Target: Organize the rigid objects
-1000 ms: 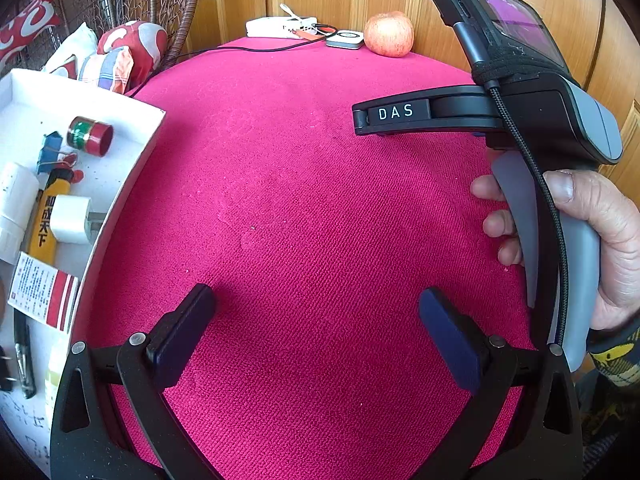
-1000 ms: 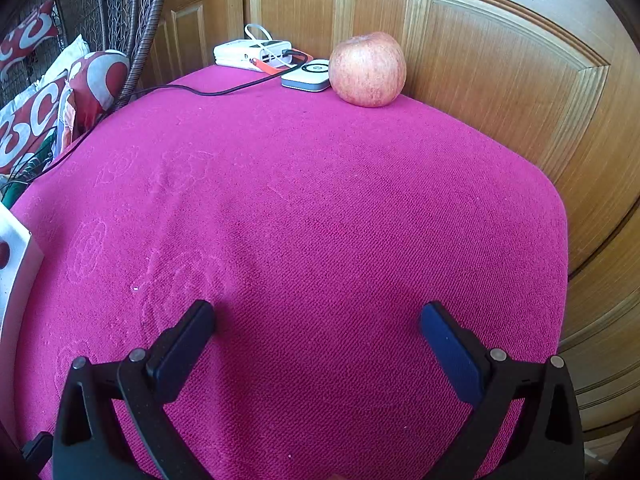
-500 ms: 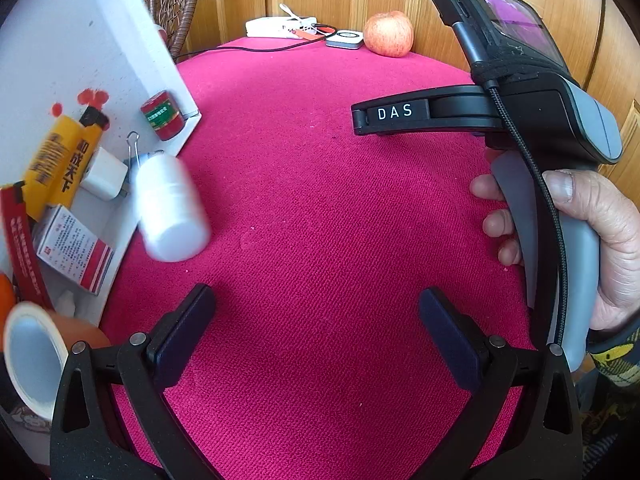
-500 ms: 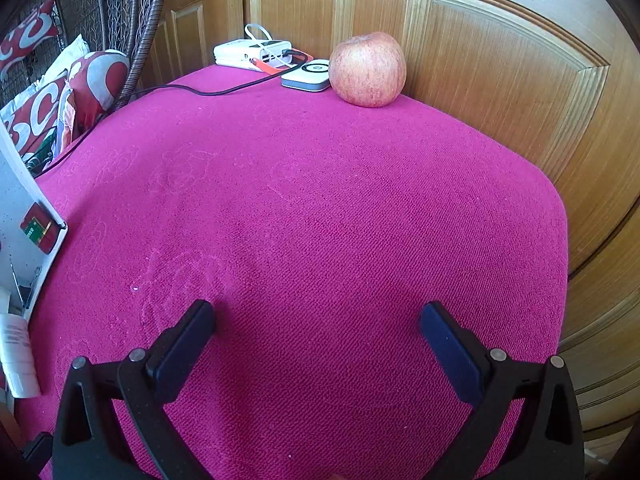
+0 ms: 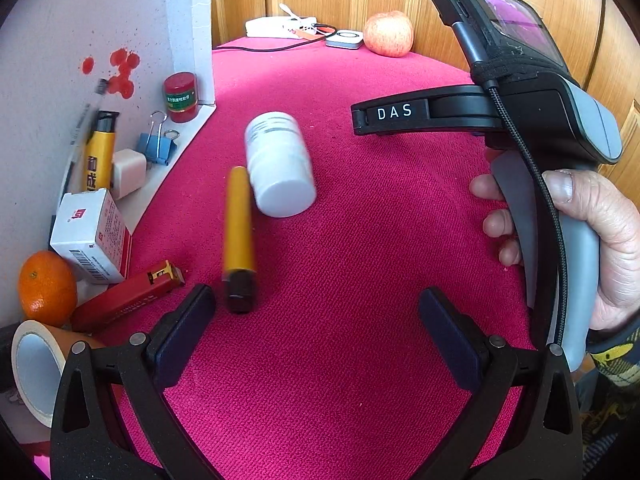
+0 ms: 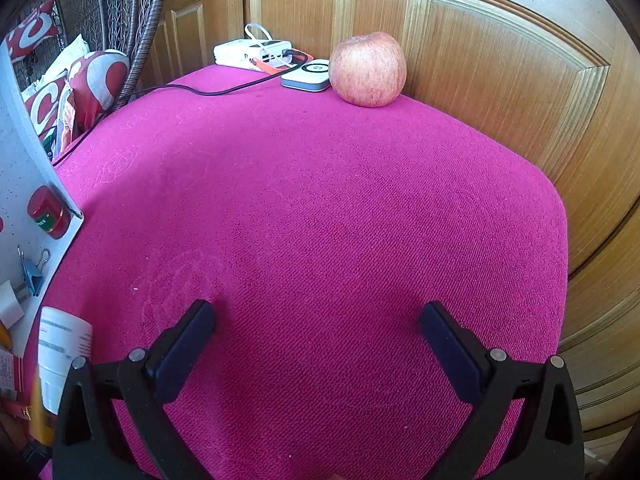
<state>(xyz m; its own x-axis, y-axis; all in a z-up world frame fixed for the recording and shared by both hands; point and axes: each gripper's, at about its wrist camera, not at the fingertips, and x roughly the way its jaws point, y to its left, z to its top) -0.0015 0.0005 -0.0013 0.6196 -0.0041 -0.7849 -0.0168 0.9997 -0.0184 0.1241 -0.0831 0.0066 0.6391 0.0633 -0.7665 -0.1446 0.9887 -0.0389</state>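
Magenta cloth (image 5: 360,280) on table, wood panels behind. White box (image 5: 52,60) tipped up at left edge, contents spilled: white bottle (image 5: 280,164) and yellow marker (image 5: 239,236) blurred on cloth between box and left gripper (image 5: 316,328). Both left gripper and right gripper (image 6: 316,344) spread wide, nothing held. Advised: objects allowed to settle, bottle taken across body. Half second ago only bottle was out; marker since added, box tilted further.

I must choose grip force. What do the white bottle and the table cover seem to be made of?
White bottle: probably plastic, smooth and matte, with a ribbed cap; it is blurred. Table cover: woven magenta fabric, towel-like, with a visible ribbed weave and no shine.
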